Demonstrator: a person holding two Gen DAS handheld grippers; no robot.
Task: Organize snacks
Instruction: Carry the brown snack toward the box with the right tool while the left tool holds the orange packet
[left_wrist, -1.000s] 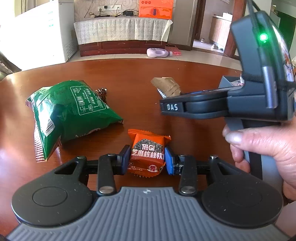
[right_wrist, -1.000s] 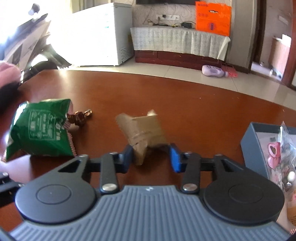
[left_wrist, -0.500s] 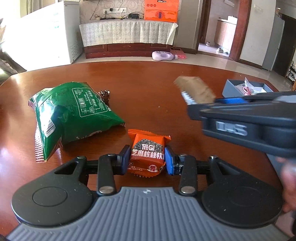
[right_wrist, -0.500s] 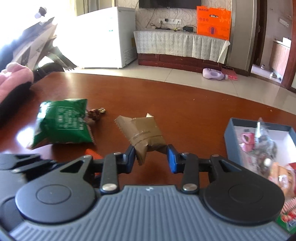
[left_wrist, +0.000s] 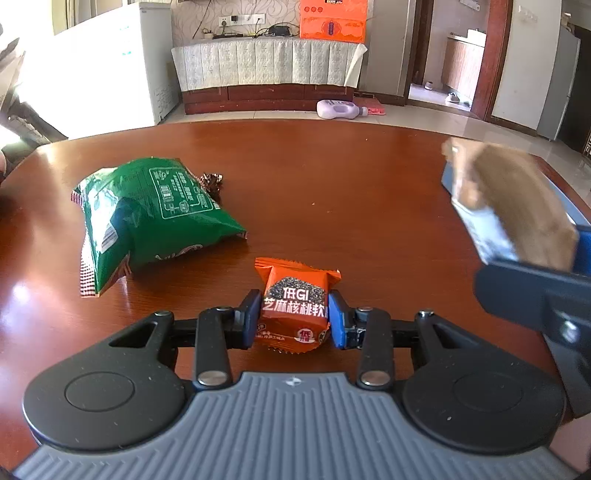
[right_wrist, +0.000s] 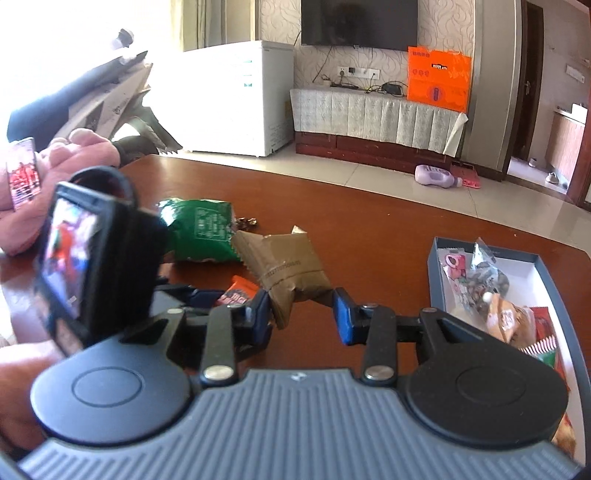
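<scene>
I've lifted the brown packet (right_wrist: 286, 267) off the tabletop (left_wrist: 351, 192) toward the snack box (right_wrist: 546, 280), right fingers (right_wrist: 264, 314) clamped on it; next, dropping it in. My left fingers (left_wrist: 249, 317) clamp the orange packet (left_wrist: 295, 306).

On my desk (left_wrist: 369, 177) the big bag (left_wrist: 147, 210) lies left, the box (right_wrist: 539, 266) of snacks far right.
</scene>
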